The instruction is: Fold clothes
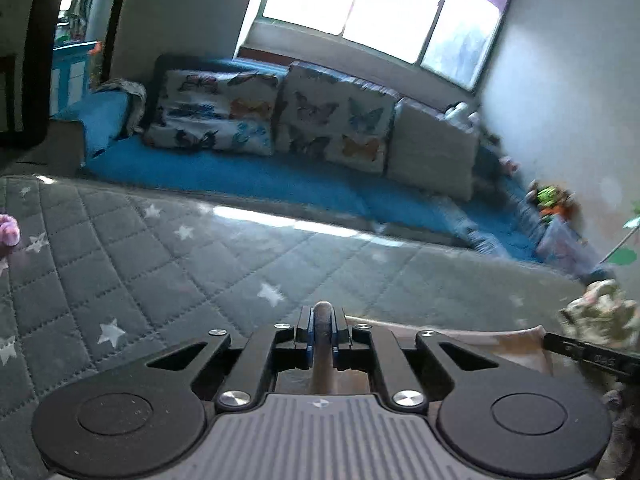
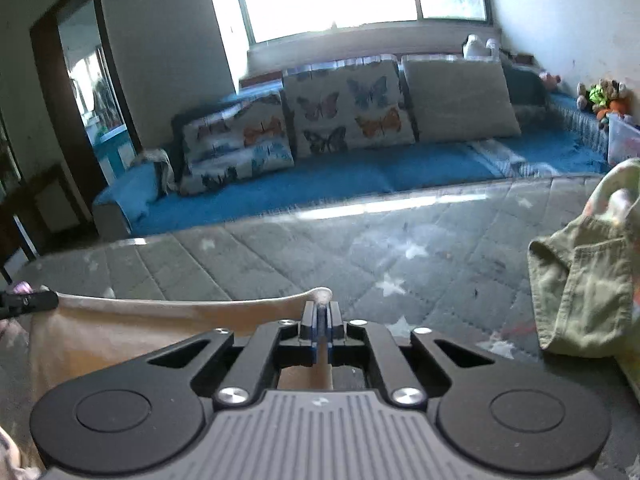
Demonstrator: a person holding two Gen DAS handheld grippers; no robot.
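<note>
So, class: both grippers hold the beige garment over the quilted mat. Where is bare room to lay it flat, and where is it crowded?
Free: the starred quilted mat ahead of both grippers, up to the blue sofa. Crowded: the right side, where the olive garment lies, and the far left edge by a pink item.

Beige garment [image 2: 160,320] mostly hidden under gripper body; olive garment [image 2: 580,292] cut by right edge; toys [image 2: 604,98] blurred, unidentifiable.
</note>
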